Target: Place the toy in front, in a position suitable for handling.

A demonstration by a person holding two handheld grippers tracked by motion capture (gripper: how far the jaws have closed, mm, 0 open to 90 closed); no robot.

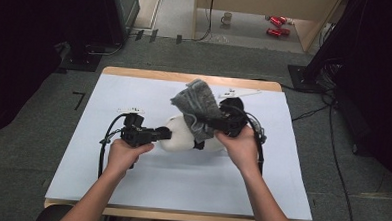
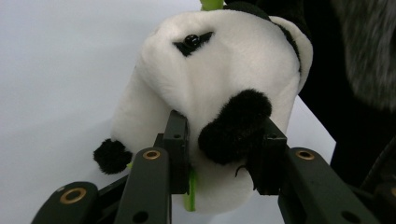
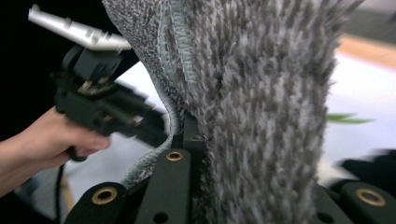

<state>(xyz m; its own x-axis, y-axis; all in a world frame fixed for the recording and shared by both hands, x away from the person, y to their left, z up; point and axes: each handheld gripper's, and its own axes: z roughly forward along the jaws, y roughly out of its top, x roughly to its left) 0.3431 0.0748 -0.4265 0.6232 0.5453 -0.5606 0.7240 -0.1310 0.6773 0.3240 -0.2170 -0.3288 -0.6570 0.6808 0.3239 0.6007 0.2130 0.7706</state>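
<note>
Plush panda [image 2: 219,93]: soft white pile, black fuzzy ear patches and limbs, glossy bead eye, small green stem by the body. Lying near table centre, between both hands. Left gripper [image 1: 160,134] pinching panda on both sides, pads pressed into the fur around a black fuzzy patch; matte black jaws, brass-coloured rivets. Right gripper [image 1: 221,122] clamped on grey towel [image 1: 197,103]: shaggy looped microfibre, stitched hem edge, bunched and lifted above the panda, draped over part of it. In right gripper view, towel [image 3: 261,107] packed between the jaws, pile blurred. Left hand [image 3: 56,135] with its gripper seen beyond the towel there, pale three-cornered plate on top. Right hand [image 1: 240,142] wrapped round its handle, black cable trailing back.

Table [image 1: 131,177]: smooth pale blue-white sheet over light wood edge. Grey carpet floor around. Beyond: mug [image 1: 227,18], red cans [image 1: 277,25] on floor by wooden furniture, dark equipment on both sides, loose cables on floor at right.
</note>
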